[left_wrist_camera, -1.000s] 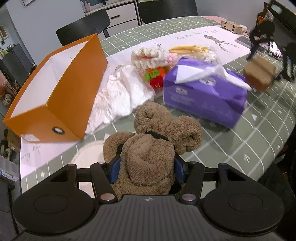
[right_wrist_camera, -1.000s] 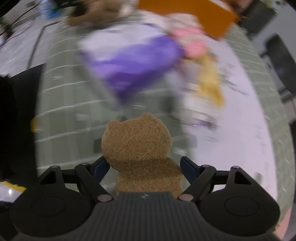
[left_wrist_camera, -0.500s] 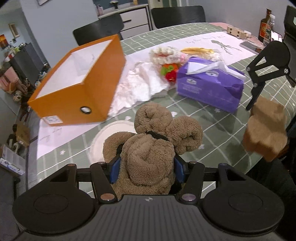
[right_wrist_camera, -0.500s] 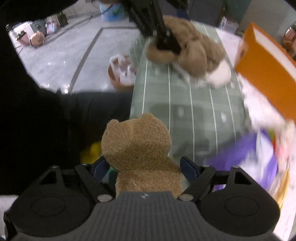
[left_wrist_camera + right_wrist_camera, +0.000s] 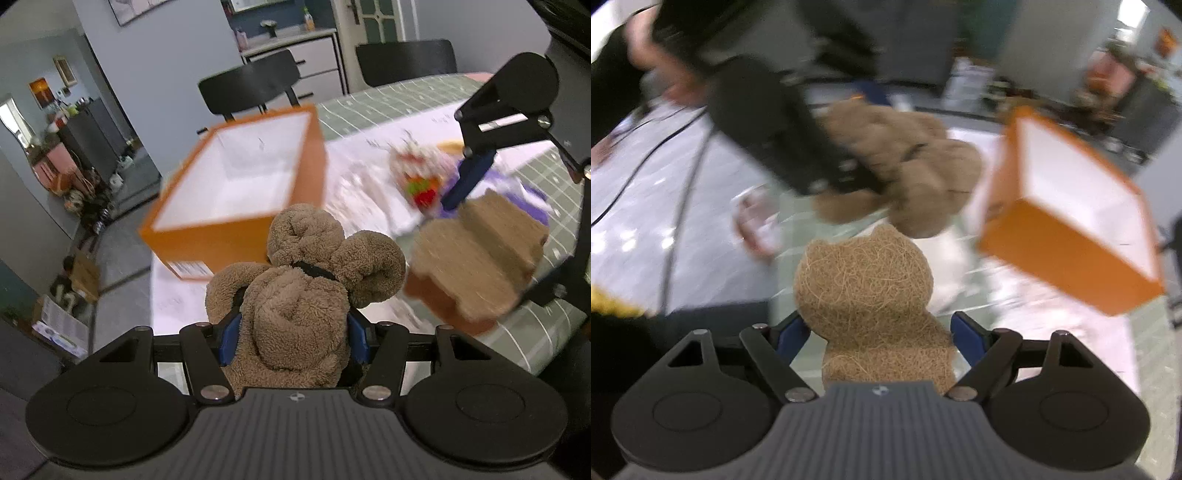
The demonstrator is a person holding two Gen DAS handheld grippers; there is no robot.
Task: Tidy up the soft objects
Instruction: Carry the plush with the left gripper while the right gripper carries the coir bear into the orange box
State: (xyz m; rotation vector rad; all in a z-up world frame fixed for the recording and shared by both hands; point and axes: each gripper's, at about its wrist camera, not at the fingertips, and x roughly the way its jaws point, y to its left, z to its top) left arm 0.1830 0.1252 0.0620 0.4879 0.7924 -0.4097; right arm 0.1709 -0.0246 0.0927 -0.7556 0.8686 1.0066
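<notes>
Green grid tablecloth (image 5: 388,99), orange box (image 5: 236,206); left claw (image 5: 293,339) grips plush bear (image 5: 295,295), right claw (image 5: 875,332) seemingly clamps fibre pad (image 5: 864,280).

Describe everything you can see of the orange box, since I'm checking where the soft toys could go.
The orange box is a rectangular, open-topped carton with bright orange outer walls and a plain white inside, seemingly cardboard. It looks empty as far as its interior shows. A white label sits low on its near end wall. It stands upright on the pale runner near the table's end, with crumpled white paper close beside it; whether they touch is too blurred to tell. Neither claw touches it.
</notes>
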